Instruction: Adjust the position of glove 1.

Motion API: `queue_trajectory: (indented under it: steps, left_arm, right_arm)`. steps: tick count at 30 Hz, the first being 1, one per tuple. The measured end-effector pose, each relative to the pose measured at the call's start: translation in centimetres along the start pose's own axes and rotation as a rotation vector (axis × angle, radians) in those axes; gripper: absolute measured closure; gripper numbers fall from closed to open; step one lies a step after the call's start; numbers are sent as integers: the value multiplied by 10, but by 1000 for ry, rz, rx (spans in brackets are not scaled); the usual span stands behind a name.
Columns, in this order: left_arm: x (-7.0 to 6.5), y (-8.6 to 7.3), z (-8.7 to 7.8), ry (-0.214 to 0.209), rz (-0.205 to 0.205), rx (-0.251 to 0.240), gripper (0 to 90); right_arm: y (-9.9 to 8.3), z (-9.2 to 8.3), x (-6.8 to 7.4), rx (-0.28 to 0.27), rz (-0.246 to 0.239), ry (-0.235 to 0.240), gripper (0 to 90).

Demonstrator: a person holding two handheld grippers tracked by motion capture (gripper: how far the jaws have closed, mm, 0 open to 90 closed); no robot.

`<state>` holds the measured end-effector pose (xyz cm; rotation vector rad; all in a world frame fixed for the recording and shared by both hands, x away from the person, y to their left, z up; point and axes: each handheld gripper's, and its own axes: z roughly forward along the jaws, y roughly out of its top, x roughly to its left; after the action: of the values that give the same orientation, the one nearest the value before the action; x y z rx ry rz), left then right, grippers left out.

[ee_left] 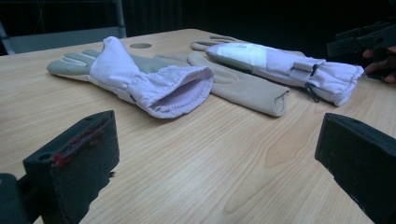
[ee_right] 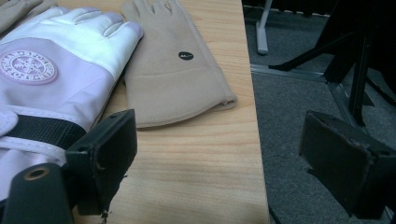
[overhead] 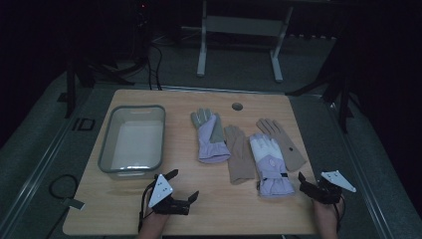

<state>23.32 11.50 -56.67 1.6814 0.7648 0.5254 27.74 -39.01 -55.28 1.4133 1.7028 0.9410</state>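
Now both your left tool [overhead: 184,185] and right tool [overhead: 304,183] gape empty; approach the lilac glove [overhead: 211,139] at twelve o'clock by its cuff, low over the tabletop [overhead: 239,209].

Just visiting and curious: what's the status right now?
Left gripper and right gripper open, empty. Two lilac padded gloves and two beige fabric gloves lie untouched. Clear plastic tub empty. Nothing blocking.

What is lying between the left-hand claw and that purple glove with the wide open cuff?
Nothing visible. The left gripper has its jaws wide apart, and only bare table lies between them and the open cuff of the purple glove. The tan glove lies beside it, off that line.
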Motion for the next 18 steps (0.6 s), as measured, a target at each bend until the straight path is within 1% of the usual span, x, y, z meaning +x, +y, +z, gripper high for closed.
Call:
queue_trajectory:
  steps: [4, 6, 7, 11, 16, 17, 18]
  left_arm:
    - [0, 0, 0, -3, -3, 0, 0]
    - [1, 0, 0, -5, -5, 1, 0]
    - [1, 0, 0, -7, -3, 1, 0]
    - [0, 0, 0, -10, -3, 0, 0]
    - [1, 0, 0, -11, -6, 0, 0]
    - [1, 0, 0, -11, -6, -1, 0]
    - [1, 0, 0, -12, -6, -1, 0]
  right_arm:
    - [0, -1, 0, 7, 2, -1, 113]
    - [-1, -2, 0, 23, 11, 15, 113]
    - [0, -2, 0, 37, 11, 16, 113]
    - [1, -6, -1, 55, 19, 27, 113]
    - [12, -12, 1, 63, 7, 31, 106]
    - [16, -13, 2, 63, 1, 23, 106]
    - [19, -15, 3, 51, -2, 13, 106]
